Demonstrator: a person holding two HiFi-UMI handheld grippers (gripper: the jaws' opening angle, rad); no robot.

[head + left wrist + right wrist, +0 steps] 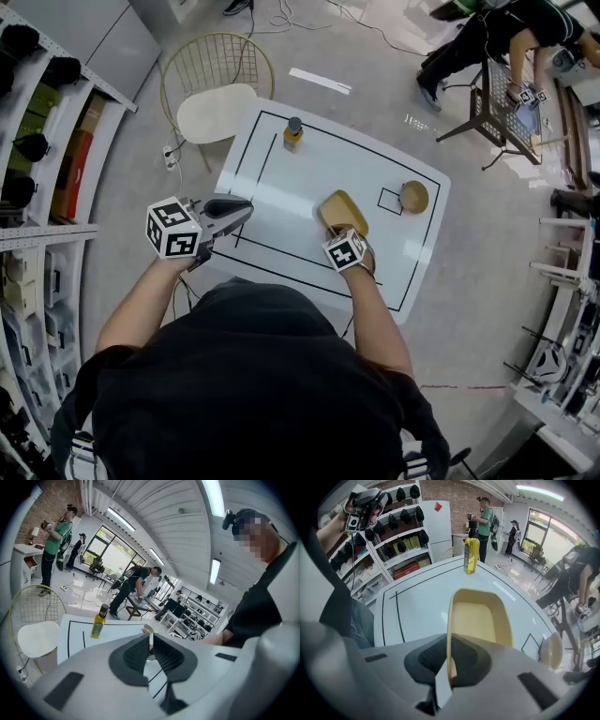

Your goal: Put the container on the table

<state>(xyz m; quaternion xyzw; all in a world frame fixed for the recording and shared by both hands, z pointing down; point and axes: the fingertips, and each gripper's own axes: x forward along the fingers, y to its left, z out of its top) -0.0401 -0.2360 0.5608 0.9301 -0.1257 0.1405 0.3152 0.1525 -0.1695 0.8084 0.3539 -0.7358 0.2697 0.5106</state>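
A: Where is the container (342, 211) (476, 620)?

B: In the head view it is a little below the centre of the frame, over the white table (309, 178), inside the black outline drawn there. It is a shallow yellow-beige tray with rounded corners, and its open side faces up.

A: Who holds it?

B: The right gripper (340, 231) (450, 656). In the right gripper view its jaws pinch the near rim of the container: one dark pad is inside the wall and one is outside. If the bottom rests on the table, I cannot tell.

A: And the left gripper (246, 208) (151, 644)?

B: It is at the left edge of the table in the head view, well apart from the container. Its jaws are pressed almost together, with only a thin slit, and nothing is between them.

A: What else is on the table?

B: A bottle (293, 134) (99, 622) (471, 555) with yellow liquid and a dark cap stands upright near the upper edge. A round wooden bowl (413, 197) (553, 651) is to the right of the container, just beside a small drawn square (389, 200). A chair (216, 108) with a wire back stands beyond the table, at the upper left.
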